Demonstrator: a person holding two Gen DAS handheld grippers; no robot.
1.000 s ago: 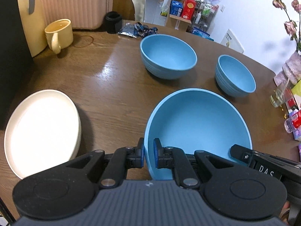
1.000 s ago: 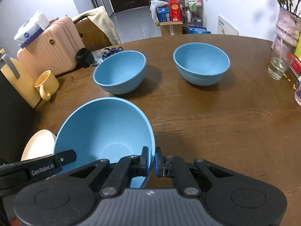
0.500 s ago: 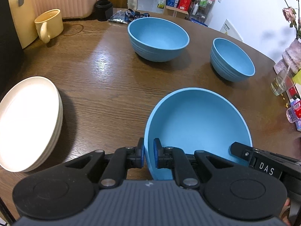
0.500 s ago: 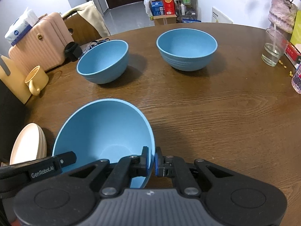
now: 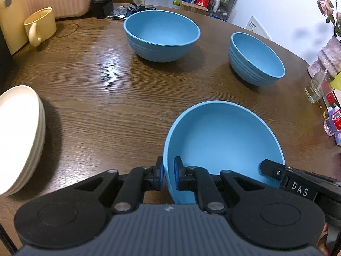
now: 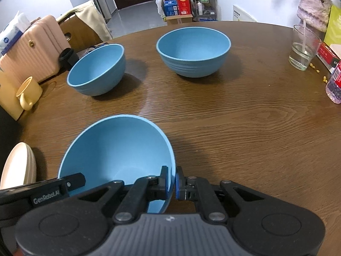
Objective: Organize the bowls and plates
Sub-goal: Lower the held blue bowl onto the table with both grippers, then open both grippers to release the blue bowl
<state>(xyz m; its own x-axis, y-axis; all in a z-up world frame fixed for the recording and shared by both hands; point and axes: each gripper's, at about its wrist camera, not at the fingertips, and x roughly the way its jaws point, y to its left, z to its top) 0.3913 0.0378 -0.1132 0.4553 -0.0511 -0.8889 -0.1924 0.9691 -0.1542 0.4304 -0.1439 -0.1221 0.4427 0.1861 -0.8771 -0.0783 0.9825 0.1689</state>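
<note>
Left wrist view: the left gripper (image 5: 168,176) has its fingers clenched on the near left rim of a large blue bowl (image 5: 223,147), held over the wooden counter (image 5: 106,98). The right gripper (image 5: 275,171) reaches the bowl's opposite rim. A second blue bowl (image 5: 162,35) and a smaller blue bowl (image 5: 255,58) stand farther back; stacked cream plates (image 5: 19,136) lie at left, a yellow mug (image 5: 40,25) beyond.

Right wrist view: the right gripper (image 6: 171,183) fingers pinch the same bowl's (image 6: 115,147) right rim. A drinking glass (image 6: 303,48) stands at far right.
</note>
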